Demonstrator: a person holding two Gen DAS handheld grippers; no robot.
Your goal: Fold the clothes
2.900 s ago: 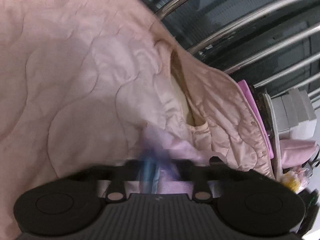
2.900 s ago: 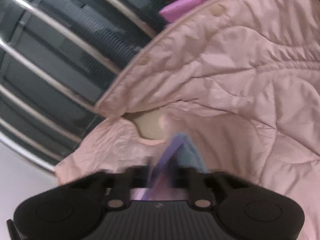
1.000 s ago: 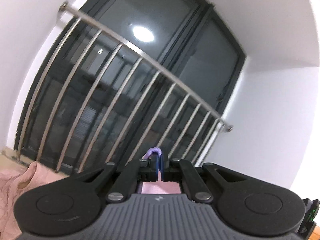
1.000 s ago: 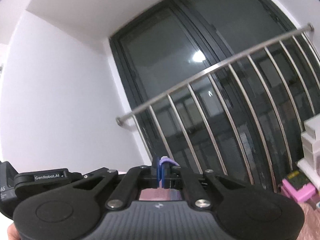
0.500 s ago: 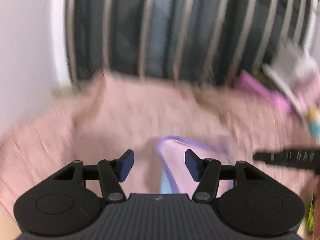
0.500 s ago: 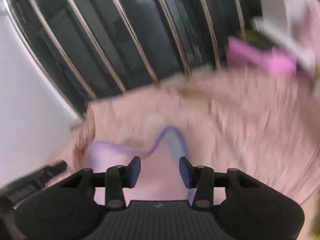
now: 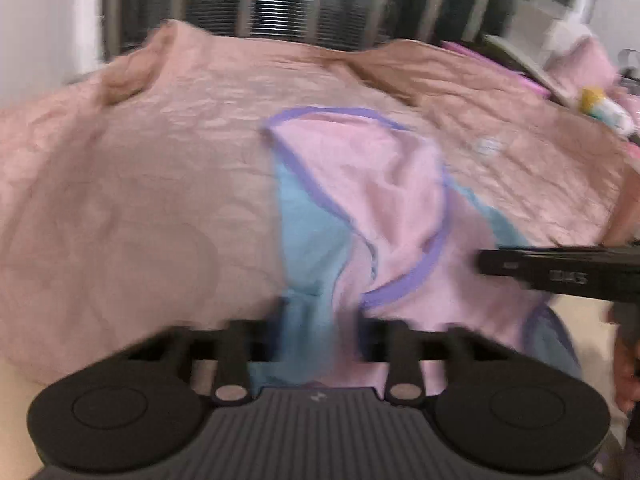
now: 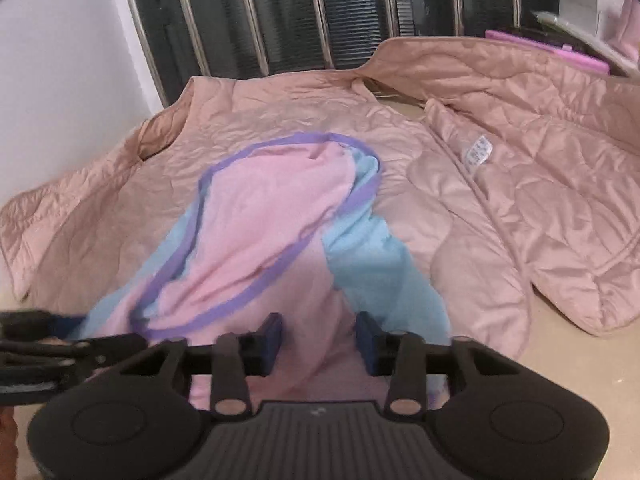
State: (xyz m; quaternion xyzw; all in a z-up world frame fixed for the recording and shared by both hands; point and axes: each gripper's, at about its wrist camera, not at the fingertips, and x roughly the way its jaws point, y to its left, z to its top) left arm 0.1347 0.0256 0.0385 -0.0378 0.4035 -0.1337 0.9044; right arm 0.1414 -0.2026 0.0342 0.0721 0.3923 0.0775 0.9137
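Observation:
A small pink and light-blue garment with purple trim (image 7: 372,200) lies crumpled on a quilted pink jacket (image 7: 160,152). It also shows in the right wrist view (image 8: 260,224), on the same jacket (image 8: 520,184). My left gripper (image 7: 318,332) is open, its fingers either side of the garment's near edge, blurred by motion. My right gripper (image 8: 318,334) is open, blue pads apart over the garment's near edge. The right gripper's body shows at the right of the left wrist view (image 7: 560,272); the left one shows at the left of the right wrist view (image 8: 48,348).
The jacket lies spread open on a beige surface (image 8: 580,360). Metal window railing (image 8: 320,12) runs along the back. Pink boxes and clutter (image 8: 576,52) sit at the back right. A white wall (image 8: 60,60) is at the left.
Both grippers were shut on the garment and held it high towards the window. They have come down, opened and let it drop onto the jacket.

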